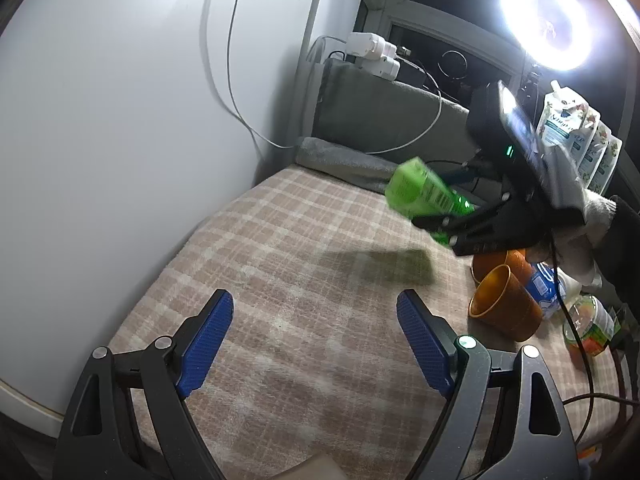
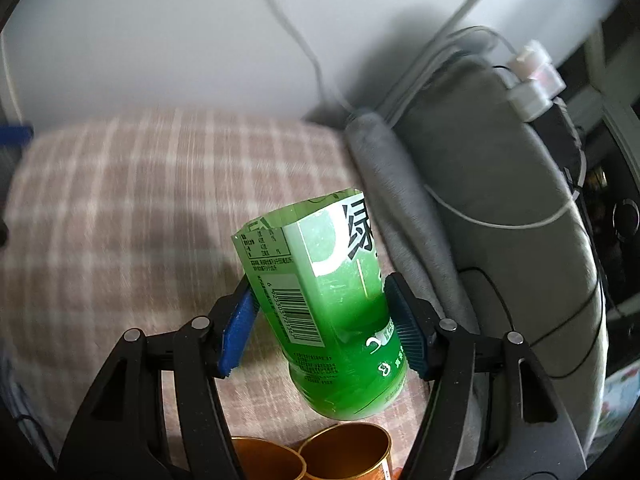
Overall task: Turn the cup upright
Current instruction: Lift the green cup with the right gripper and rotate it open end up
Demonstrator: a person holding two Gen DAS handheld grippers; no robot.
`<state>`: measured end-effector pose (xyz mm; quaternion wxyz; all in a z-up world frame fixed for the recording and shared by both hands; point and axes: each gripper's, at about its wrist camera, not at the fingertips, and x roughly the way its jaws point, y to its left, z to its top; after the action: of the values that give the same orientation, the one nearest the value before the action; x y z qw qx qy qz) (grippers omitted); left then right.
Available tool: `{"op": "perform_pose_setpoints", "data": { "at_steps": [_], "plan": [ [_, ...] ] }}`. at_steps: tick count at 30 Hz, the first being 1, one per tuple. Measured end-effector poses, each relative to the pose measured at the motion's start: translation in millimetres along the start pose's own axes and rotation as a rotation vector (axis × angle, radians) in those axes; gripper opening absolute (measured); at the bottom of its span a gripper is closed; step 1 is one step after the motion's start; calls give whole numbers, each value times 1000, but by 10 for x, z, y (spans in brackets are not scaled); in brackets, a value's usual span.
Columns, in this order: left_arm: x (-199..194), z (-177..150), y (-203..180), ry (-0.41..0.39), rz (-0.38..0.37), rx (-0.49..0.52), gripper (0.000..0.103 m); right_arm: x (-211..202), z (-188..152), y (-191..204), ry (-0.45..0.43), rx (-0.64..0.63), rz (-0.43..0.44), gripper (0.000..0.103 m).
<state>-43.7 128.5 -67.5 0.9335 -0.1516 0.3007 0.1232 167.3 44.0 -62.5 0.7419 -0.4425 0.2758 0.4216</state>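
The right tool (image 2: 320, 316) gripped the green cup (image 2: 332, 312) between its blue pads, holding it tilted in the air above the checked blanket (image 2: 120, 208). Just below it lay two orange cups (image 2: 344, 456), apparently on their sides. The left tool (image 1: 314, 340) hung spread wide over the blanket, well apart from it.

One green cut-bottle cup (image 2: 332, 300). Two orange cups (image 1: 506, 304) lying side by side. One blue-labelled bottle (image 1: 550, 286), one jar (image 1: 592, 320). Three refill pouches (image 1: 560, 120) in a row, one ring light (image 1: 554, 20), two grippers.
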Motion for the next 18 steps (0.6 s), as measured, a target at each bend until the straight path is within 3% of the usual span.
{"op": "perform_pose_setpoints", "data": {
  "at_steps": [8,18],
  "plan": [
    [-68,2,-47,-18,-9,12,84,-473,-93,-126,-94,160,-18,66],
    [-140,38,-218,-39,-50,50,84,-1256,-553,-166,-186,420,24,66]
  ]
}}
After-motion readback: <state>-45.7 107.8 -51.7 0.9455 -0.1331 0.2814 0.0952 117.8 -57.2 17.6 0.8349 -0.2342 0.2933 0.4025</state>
